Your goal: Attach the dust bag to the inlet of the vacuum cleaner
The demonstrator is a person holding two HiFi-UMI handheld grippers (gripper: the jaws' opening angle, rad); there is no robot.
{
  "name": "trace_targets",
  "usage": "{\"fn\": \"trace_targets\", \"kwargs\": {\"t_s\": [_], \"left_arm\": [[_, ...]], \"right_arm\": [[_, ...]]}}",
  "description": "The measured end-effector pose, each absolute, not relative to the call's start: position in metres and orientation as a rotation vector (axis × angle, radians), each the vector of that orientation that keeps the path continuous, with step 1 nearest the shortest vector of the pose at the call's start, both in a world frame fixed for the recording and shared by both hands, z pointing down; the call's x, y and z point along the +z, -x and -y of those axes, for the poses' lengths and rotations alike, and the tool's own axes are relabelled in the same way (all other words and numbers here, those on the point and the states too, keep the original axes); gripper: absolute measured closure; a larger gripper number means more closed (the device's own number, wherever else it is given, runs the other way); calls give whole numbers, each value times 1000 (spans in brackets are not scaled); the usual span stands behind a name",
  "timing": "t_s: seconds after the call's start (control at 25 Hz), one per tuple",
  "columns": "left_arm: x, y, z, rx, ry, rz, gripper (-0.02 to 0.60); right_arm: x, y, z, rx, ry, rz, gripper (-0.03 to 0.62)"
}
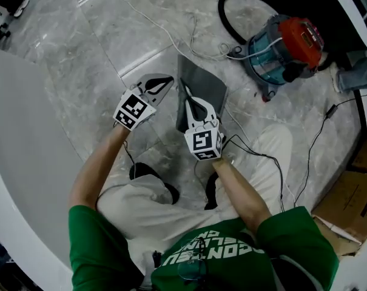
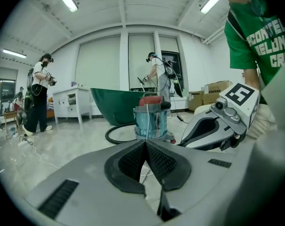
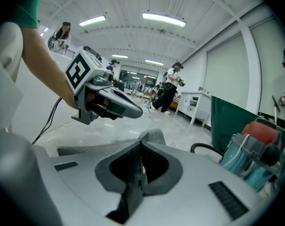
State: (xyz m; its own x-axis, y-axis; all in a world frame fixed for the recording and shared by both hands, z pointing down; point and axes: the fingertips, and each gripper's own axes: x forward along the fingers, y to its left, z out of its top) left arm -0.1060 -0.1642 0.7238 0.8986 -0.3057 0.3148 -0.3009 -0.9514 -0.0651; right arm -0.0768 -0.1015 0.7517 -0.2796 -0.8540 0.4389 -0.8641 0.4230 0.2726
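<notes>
Grey marble floor tiles spread under me, and the vacuum cleaner stands on them ahead and off to my right, red lid up, with its black hose looped on the floor behind it. My right gripper has its jaws pressed together on an edge of the dust bag. In the right gripper view a dark strip of it runs down between the pads, and a grey fold of the bag pokes out just past the tips. My left gripper sits just beside it on the left, jaws together too, and I see nothing caught in them. The bag is a flat grey sheet. Its long axis runs away from me, from the clamped end toward the far floor, so it points a little to the left of the vacuum and not straight at it. The vacuum is well apart from the bag's far end, up and to the right, which makes my right hand the nearer one. I judge the bag has to swing rightward and travel across before its opening can meet the inlet. I cannot pick out the inlet on the drum from here, nor which end of the bag carries the collar.
</notes>
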Motion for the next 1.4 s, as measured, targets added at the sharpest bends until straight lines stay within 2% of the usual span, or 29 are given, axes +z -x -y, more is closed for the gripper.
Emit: {"fn": "trace_targets", "kwargs": {"t_s": [0.6, 0.96, 1.4], "left_arm": [[626, 3, 175, -513, 2865, -207, 577], [621, -47, 167, -706, 3081, 68, 577], [616, -74, 162, -541, 3246, 370, 577]], "right_arm": [[643, 15, 86, -107, -1319, 2372, 580], [607, -47, 87, -55, -1411, 2439, 580], [609, -92, 99, -33, -1452, 2462, 580]]}}
